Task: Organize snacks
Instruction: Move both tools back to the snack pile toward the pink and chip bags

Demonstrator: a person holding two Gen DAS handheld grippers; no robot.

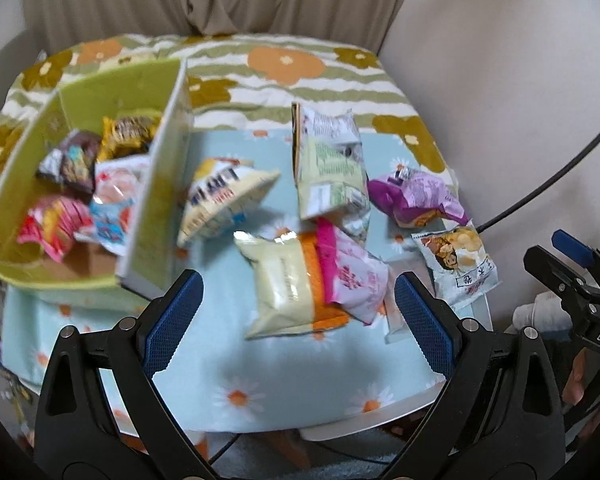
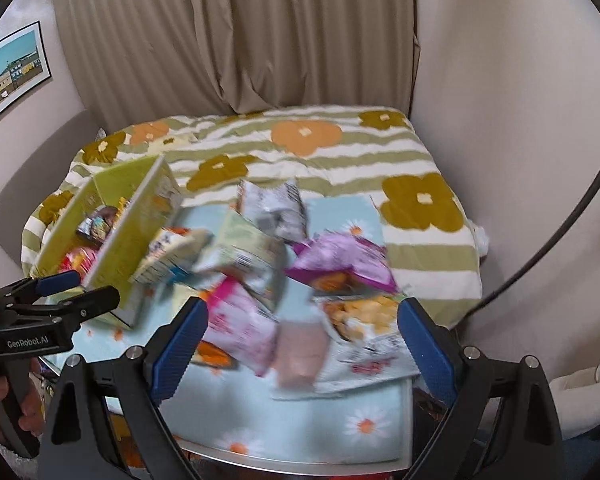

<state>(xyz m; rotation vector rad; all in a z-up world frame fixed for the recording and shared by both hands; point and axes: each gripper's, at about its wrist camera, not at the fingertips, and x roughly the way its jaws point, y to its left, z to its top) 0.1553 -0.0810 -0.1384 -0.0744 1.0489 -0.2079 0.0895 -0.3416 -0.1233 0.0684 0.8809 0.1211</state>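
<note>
Above snack packets: left hand-held gripper, right hand-held gripper wide apart, empty.

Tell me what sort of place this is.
Probably a bedroom at home. A bed with a flowered quilt stands behind the small table, beige curtains hang behind it, and a framed picture hangs on the wall.

Blurred snack packets on table, green box left, jaws wide
</note>
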